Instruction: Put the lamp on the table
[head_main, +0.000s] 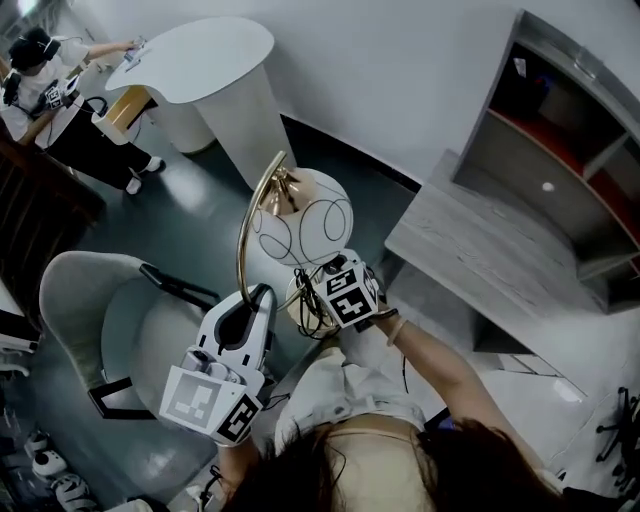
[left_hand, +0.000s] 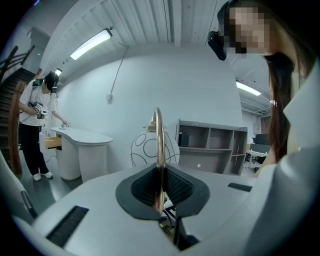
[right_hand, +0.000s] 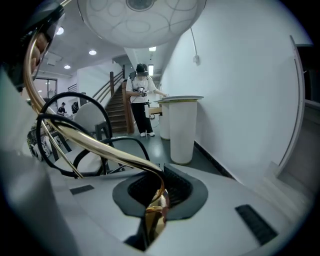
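Brass stem (left_hand: 158, 142) stood pinched between the narrow jaws of the left gripper (left_hand: 160, 202). The right gripper (right_hand: 157, 202) had its jaws clamped on another stretch of the same curved tube. Both held the lamp (head_main: 300, 232) in the air in front of the person, its white globe shade (right_hand: 140, 20) hanging from the far end of the stem. A grey chair (head_main: 75, 300) sat to its left. The grey wooden desk (head_main: 480, 250) lay to the right, apart from the lamp.

An office-like lobby: white reception counter (head_main: 195, 55), grey shelving (head_main: 560, 170), staircase (right_hand: 114, 107), ceiling strip lights (left_hand: 91, 44).
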